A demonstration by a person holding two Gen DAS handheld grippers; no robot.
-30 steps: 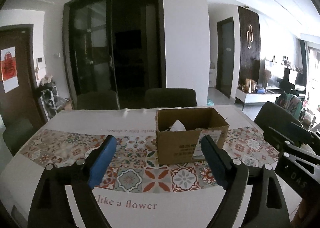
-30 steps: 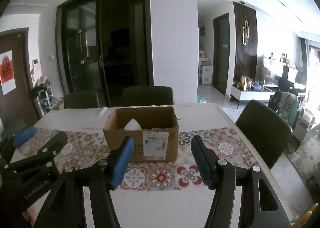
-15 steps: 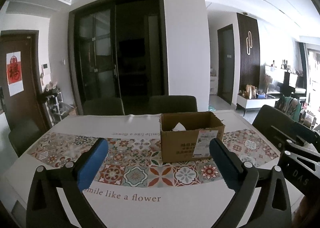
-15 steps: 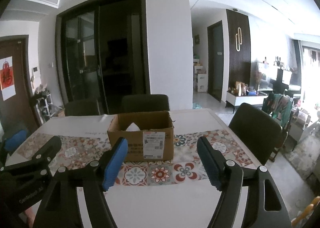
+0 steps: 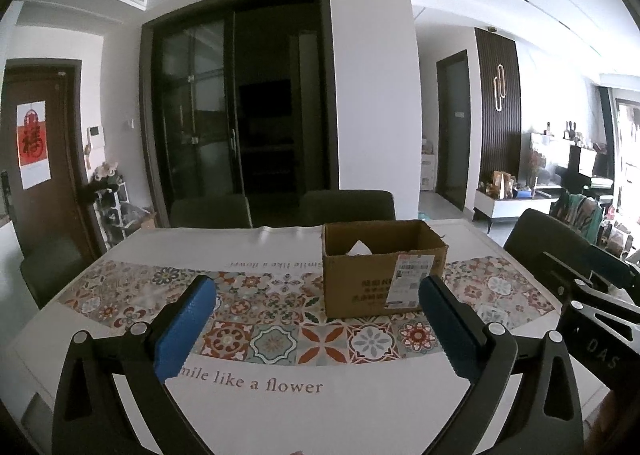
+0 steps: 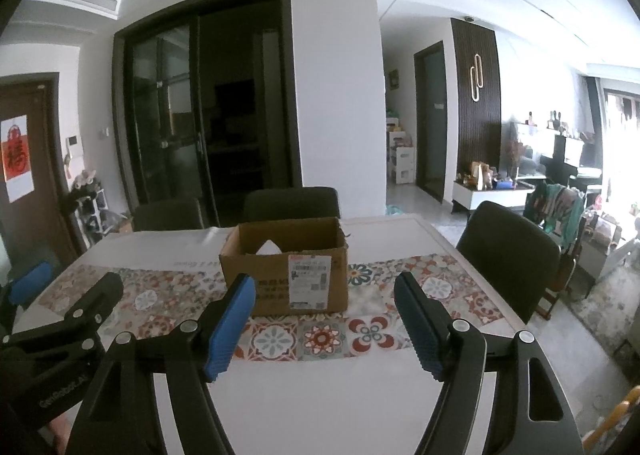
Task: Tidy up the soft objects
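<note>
An open cardboard box [image 5: 352, 275] [image 6: 260, 259] stands on the patterned runner of the table [image 5: 280, 407]. The tip of a white soft thing [image 5: 360, 248] [image 6: 269, 248] peeks above its front wall; the rest of the contents is hidden. My left gripper [image 5: 316, 281] hovers over the table short of the box, open and holding nothing. My right gripper [image 6: 324, 278] is beside it, facing the box's labelled front, also open and holding nothing. Neither touches the box.
Dark chairs [image 5: 346, 205] [image 6: 508, 251] stand at the far side and the right end of the table. The tablecloth [image 6: 320, 395] is white in front of the runner. Behind are dark glass doors and a living room at the right.
Both grippers have drawn back from the box, which now looks smaller and farther. The jaws of both stand wider than a second ago.
</note>
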